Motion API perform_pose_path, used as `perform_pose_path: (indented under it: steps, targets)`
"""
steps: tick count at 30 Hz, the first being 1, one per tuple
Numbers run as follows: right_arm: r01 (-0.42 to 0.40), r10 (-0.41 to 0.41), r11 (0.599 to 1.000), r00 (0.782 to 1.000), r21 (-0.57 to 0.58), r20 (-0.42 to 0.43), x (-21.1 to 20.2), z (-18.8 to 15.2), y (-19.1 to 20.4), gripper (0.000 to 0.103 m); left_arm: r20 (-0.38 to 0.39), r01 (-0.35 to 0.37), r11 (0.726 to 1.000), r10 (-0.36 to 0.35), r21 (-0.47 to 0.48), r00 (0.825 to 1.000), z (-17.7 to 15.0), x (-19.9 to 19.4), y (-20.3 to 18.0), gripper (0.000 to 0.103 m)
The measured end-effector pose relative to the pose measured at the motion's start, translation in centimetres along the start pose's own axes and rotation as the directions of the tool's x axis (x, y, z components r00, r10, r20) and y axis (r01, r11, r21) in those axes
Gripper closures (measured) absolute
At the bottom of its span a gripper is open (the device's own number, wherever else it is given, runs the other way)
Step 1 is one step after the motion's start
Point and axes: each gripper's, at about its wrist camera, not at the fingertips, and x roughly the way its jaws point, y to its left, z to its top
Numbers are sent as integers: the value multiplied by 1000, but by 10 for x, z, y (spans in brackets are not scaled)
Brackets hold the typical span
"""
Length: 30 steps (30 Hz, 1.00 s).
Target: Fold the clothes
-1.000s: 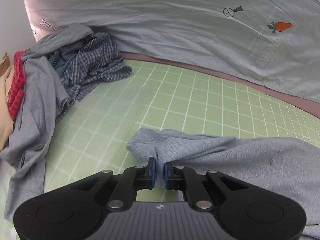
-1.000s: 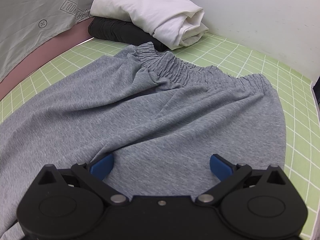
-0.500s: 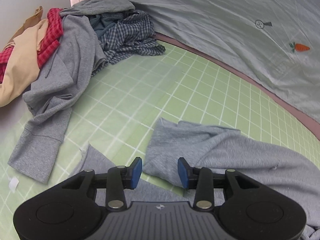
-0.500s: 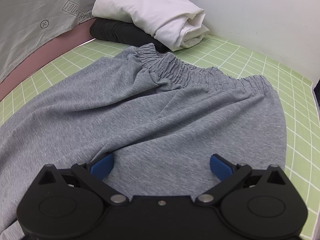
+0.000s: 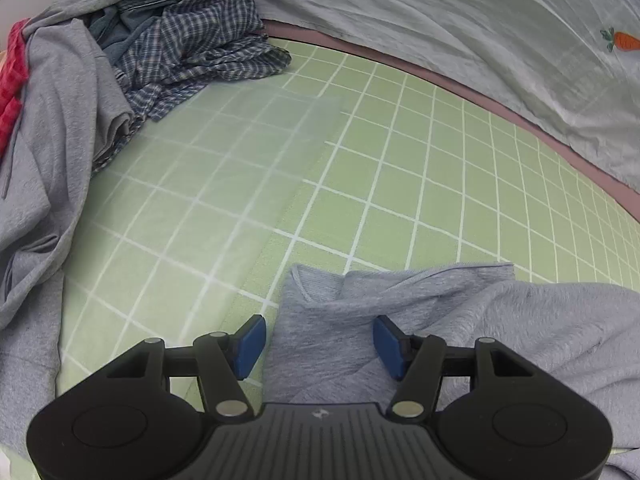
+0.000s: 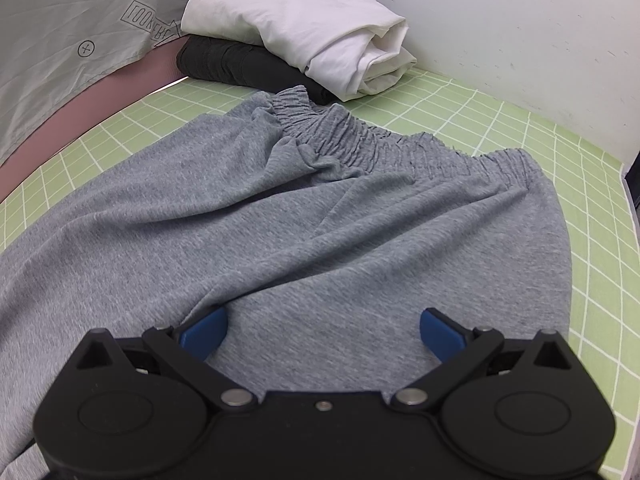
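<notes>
Both grippers spread over grey trousers on the green mat.
The left gripper (image 5: 319,340) is opening above a loose trouser leg (image 5: 420,312); the right gripper (image 6: 323,332) hangs wide apart near the waistband (image 6: 360,140), 2 folded garments (image 6: 296,40) beyond.

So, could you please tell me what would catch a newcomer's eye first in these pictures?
The grey sweatpants sprawl across the green grid mat, waistband towards a folded white cloth stacked on a black one. In the left view, a heap of unfolded clothes fills the far left corner.
</notes>
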Motion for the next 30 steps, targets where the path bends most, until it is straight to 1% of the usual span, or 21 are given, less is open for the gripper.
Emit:
perform_pose_path:
  steps: [2, 3, 4, 6, 9, 11, 13, 15, 17, 20, 22, 24, 27, 28, 30]
  targets:
    - [5, -5, 1000, 1000, 5, -2, 0, 0, 1, 0, 5, -16, 999, 16, 45, 1000, 2, 3, -6, 42]
    - [7, -7, 1000, 1000, 7, -3, 0, 0, 1, 0, 6, -17, 998, 17, 58, 1000, 3, 3, -7, 44]
    - [8, -8, 1000, 1000, 9, -5, 0, 0, 1, 0, 10, -19, 997, 18, 68, 1000, 3, 3, -8, 48]
    - [11, -11, 1000, 1000, 13, -8, 0, 1, 1, 0, 23, -30, 996, 28, 84, 999, 4, 0, -9, 87]
    - [13, -13, 1000, 1000, 15, -11, 0, 1, 1, 0, 67, -63, 995, 57, 82, 996, 8, -10, -7, 98]
    - [12, -12, 1000, 1000, 14, -13, 0, 1, 1, 0, 109, -86, 994, 79, 68, 991, 13, -23, -4, 98]
    - [11, -10, 1000, 1000, 13, -16, 1, 2, 0, 0, 165, -102, 994, 95, 35, 982, 21, -43, 3, 98]
    - [8, -8, 1000, 1000, 12, -17, 1, 3, 0, 0, 225, -114, 994, 111, -2, 968, 30, -64, 11, 98]
    - [6, -6, 1000, 1000, 9, -16, 1, 2, 0, 0, 287, -127, 991, 136, -51, 948, 41, -86, 21, 98]
    - [4, -4, 1000, 1000, 8, -14, 1, 2, -1, 0, 355, -113, 987, 148, -117, 923, 55, -114, 33, 98]
    - [3, -3, 1000, 1000, 7, -11, 1, 1, -1, 0, 377, -91, 984, 142, -150, 915, 63, -126, 39, 98]
    - [3, -3, 1000, 1000, 7, -9, 0, 1, -1, 0, 377, -90, 983, 146, -163, 915, 68, -128, 40, 98]
    - [3, -3, 1000, 1000, 7, -5, 0, 0, -1, 0, 348, -121, 980, 169, -156, 922, 74, -114, 35, 98]
    - [3, -3, 1000, 1000, 7, -4, 0, 0, -1, 0, 340, -110, 981, 160, -161, 927, 76, -106, 34, 98]
    - [3, -3, 1000, 1000, 7, -3, 0, 0, -1, 0, 323, -75, 979, 134, -191, 937, 78, -88, 32, 94]
